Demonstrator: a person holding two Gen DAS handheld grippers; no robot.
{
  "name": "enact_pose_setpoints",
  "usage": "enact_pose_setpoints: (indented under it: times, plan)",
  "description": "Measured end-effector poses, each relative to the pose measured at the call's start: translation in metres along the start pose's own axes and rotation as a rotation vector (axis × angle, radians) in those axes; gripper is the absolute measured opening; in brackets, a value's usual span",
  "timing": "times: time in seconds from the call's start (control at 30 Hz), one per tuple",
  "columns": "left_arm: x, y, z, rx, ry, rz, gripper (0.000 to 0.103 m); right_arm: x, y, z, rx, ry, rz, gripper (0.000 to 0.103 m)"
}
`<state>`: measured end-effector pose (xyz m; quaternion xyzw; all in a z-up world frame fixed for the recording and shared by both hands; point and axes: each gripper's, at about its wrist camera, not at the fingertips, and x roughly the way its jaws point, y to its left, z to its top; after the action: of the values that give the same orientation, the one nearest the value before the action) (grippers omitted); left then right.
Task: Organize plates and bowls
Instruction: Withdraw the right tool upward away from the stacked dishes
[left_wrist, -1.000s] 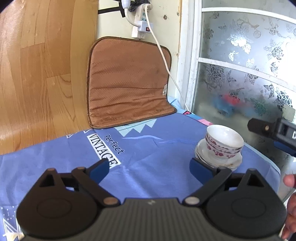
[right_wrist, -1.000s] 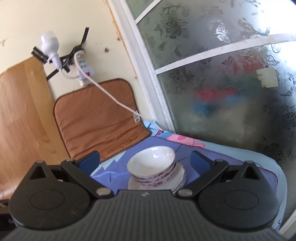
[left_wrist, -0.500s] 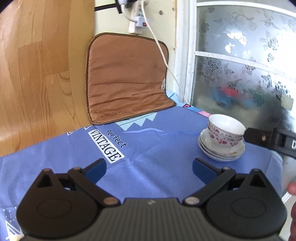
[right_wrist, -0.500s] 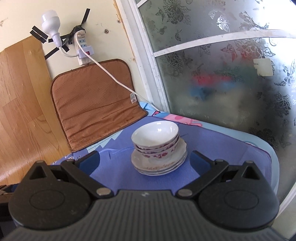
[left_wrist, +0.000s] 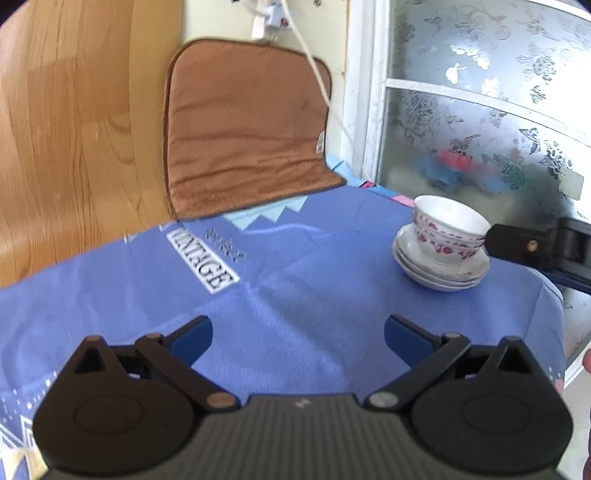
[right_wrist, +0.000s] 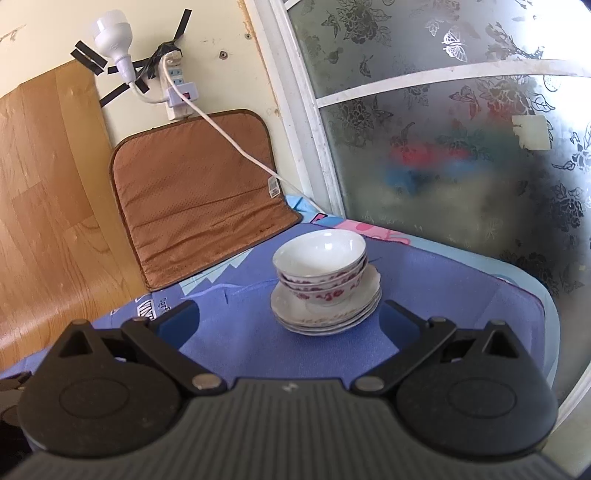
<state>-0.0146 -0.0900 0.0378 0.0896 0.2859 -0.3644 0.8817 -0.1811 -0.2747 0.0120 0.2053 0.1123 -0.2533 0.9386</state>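
A stack of white bowls with red flower patterns (right_wrist: 321, 267) sits on a stack of white plates (right_wrist: 327, 314) near the far right corner of the blue tablecloth (right_wrist: 443, 288). The bowls (left_wrist: 447, 230) and plates (left_wrist: 439, 267) also show at the right of the left wrist view. My right gripper (right_wrist: 290, 319) is open and empty, just short of the stack. My left gripper (left_wrist: 297, 334) is open and empty over the cloth, well left of the stack. The right gripper's finger (left_wrist: 517, 245) shows beside the bowls in the left wrist view.
A brown cushion (right_wrist: 199, 195) leans against the back wall, with a power strip (right_wrist: 177, 92) and white cable above it. A frosted glass door (right_wrist: 461, 147) stands close behind the stack. The table's right edge (left_wrist: 557, 306) is near the plates.
Both grippers have drawn back and risen from the stack, which now looks farther off in both views. Both stay open and the stack has not moved.
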Motion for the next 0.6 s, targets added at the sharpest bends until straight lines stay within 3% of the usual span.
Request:
enact_pose_setpoints:
  times: [0.6]
  plan:
    - [0.014, 0.009, -0.005, -0.003, 0.018, 0.065, 0.103, 0.005, 0.005, -0.009, -0.011, -0.007, -0.008, 0.103]
